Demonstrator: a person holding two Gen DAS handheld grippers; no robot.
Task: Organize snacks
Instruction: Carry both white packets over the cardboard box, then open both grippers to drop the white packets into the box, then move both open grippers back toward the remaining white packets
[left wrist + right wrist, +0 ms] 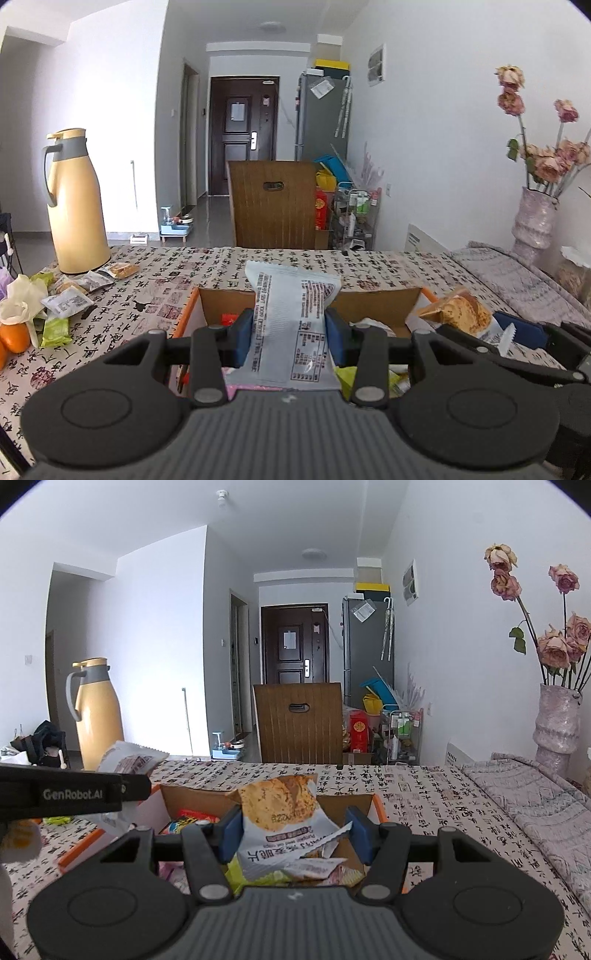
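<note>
My left gripper is shut on a white snack packet with black print, held upright over an open cardboard box with an orange rim. My right gripper is shut on a cracker packet with a golden biscuit picture and a torn edge, above the same box. Several snack packs lie inside the box. In the left wrist view the cracker packet hangs at the box's right corner. In the right wrist view the left gripper's black body and its white packet show at the left.
A yellow thermos jug stands at the table's far left, with loose snack packets and oranges near it. A vase of dried roses and a folded grey quilt are on the right. A wooden chair stands behind the table.
</note>
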